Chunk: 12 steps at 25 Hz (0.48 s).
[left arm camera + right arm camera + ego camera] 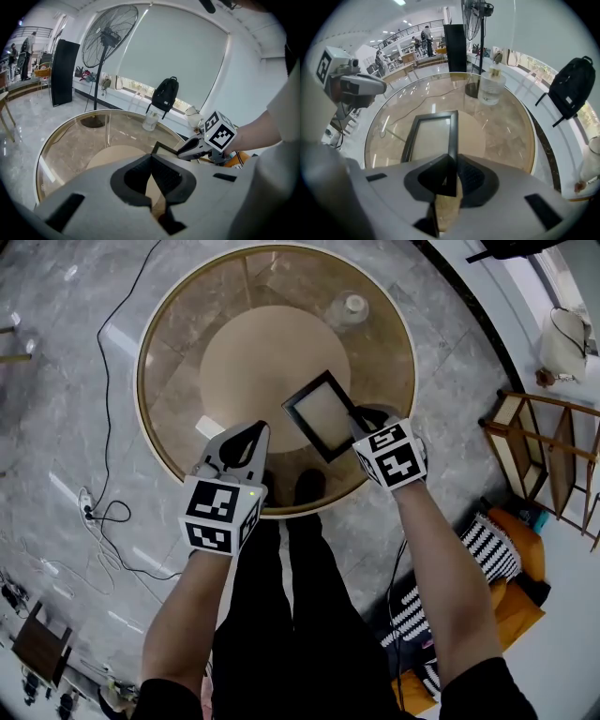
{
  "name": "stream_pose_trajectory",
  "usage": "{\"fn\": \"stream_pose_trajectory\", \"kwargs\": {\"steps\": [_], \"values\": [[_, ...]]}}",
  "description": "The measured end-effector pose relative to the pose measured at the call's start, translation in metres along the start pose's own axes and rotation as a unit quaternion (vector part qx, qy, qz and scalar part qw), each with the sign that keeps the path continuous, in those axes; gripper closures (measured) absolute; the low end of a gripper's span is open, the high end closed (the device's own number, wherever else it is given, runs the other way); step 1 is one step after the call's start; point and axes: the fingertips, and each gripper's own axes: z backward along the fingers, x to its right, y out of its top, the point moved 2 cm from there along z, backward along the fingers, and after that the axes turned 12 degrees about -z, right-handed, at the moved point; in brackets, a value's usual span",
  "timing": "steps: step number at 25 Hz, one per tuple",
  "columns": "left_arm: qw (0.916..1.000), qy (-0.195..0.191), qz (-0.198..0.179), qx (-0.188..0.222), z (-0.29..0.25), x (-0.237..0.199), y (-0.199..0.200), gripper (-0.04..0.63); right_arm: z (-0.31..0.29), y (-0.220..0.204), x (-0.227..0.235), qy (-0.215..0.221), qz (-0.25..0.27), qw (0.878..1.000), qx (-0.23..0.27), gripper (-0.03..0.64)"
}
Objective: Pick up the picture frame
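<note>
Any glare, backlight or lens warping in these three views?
Head view: fisheye bows the edges, light streaks glint on the floor. Left gripper view: fan backlit by the bright blind. Right gripper view: ceiling lights streak the table; picture frame sharp.

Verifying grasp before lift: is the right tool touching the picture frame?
Touching. The right gripper view shows the right tool clamped on one black edge of the picture frame.
</note>
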Motion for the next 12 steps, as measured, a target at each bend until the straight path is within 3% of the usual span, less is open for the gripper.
{"fn": "stream_pose_trajectory", "kwargs": {"steps": [12], "values": [[0.9998,0.002,0.011,0.018,0.052,0.001,0.040,0.584,0.080,0.025,-0.036,0.018,-0.049,0.997,0.058,0.546]]}}
